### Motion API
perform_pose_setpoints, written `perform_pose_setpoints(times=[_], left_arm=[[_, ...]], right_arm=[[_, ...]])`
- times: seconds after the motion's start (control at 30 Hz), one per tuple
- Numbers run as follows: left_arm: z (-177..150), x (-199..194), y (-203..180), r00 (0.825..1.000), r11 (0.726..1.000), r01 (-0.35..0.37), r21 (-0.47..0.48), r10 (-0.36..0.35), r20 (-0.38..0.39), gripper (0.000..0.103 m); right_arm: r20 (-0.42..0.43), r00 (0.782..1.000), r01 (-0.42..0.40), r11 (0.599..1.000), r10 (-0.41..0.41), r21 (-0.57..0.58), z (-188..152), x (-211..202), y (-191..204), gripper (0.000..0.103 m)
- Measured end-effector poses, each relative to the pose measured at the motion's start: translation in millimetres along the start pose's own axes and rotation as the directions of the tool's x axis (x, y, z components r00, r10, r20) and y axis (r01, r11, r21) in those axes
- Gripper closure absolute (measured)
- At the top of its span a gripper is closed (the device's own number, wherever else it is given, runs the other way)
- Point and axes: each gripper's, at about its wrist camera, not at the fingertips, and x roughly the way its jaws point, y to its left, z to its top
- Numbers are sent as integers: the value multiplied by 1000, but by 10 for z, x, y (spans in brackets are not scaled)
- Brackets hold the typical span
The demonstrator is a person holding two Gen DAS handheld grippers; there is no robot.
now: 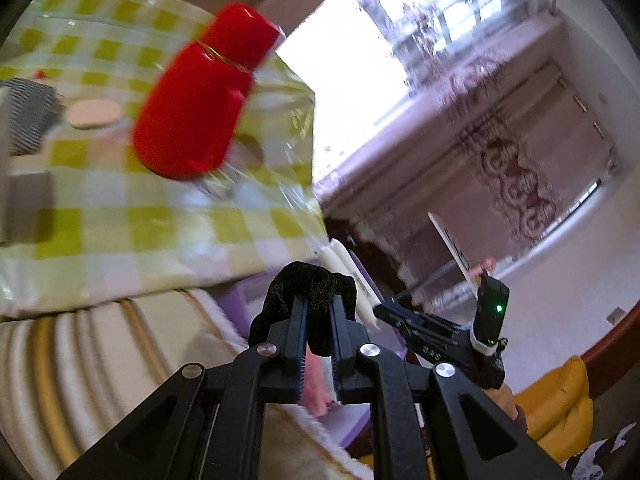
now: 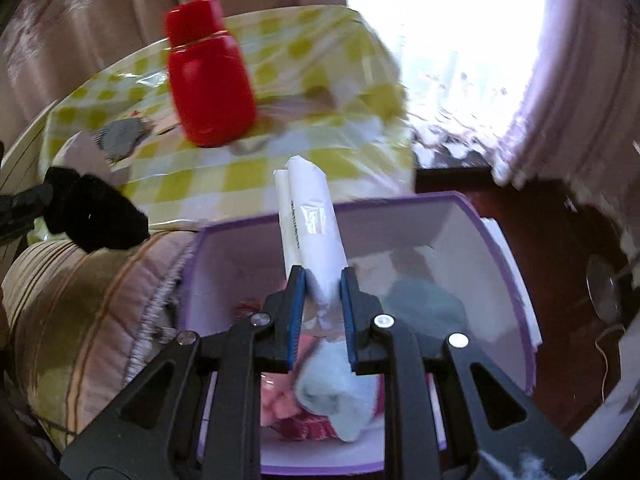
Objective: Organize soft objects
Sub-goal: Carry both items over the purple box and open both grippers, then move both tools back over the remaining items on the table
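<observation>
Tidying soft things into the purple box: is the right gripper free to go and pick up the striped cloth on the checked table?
Probably not yet. The right gripper is shut on a white roll over the purple box; it must drop that first. The striped cloth lies uncovered beside the red bottle.

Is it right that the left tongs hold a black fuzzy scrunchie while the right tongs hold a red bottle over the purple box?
Not quite. In the right wrist view the right tongs hold a white wrapped roll over the purple box; the red bottle stands on the checked tablecloth. The left tongs do hold the black fuzzy scrunchie.
</observation>
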Motion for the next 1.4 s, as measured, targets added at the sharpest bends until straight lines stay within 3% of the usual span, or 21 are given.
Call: perform_pose_setpoints(times=[0.07,0.13,0.23,0.37,0.43,0.53,0.87,1.03,1.17,1.4], left_arm=[[-25,162,-88,999,1000,7,14,-6,-47,68],[-62,222,-146,998,1000,16,27,-14,-62,58],[-94,258,-176,997,999,20,40,-17,-81,58],[-94,214,-140,997,1000,8,29,-6,-72,58],[-85,185,-133,998,1000,2,29,0,-61,58],[-64,102,-126,999,999,-6,36,7,-36,58],[67,-473,10,992,997,-70,41,65,109,58],[177,-981,197,969,995,-104,3,100,227,58],[255,-1389,434,938,990,-127,-58,138,318,58],[361,-1893,930,889,974,-146,-174,206,408,58]], right_arm=[[-5,1000,20,999,-20,44,-14,-3,-117,80],[-14,999,32,997,-31,65,-25,5,-188,75],[-16,999,33,996,-32,86,-50,-3,-252,62],[-19,1000,13,996,-11,94,-62,24,-249,60],[-18,1000,4,996,-2,86,-52,38,-211,53],[-12,1000,-18,997,19,74,-8,35,-115,45],[1,995,-99,995,99,-11,174,56,440,34],[1,991,-130,988,131,-83,275,80,798,32],[-1,989,-149,976,150,-161,361,114,1115,30],[8,987,-143,916,158,-374,572,255,1812,29]])
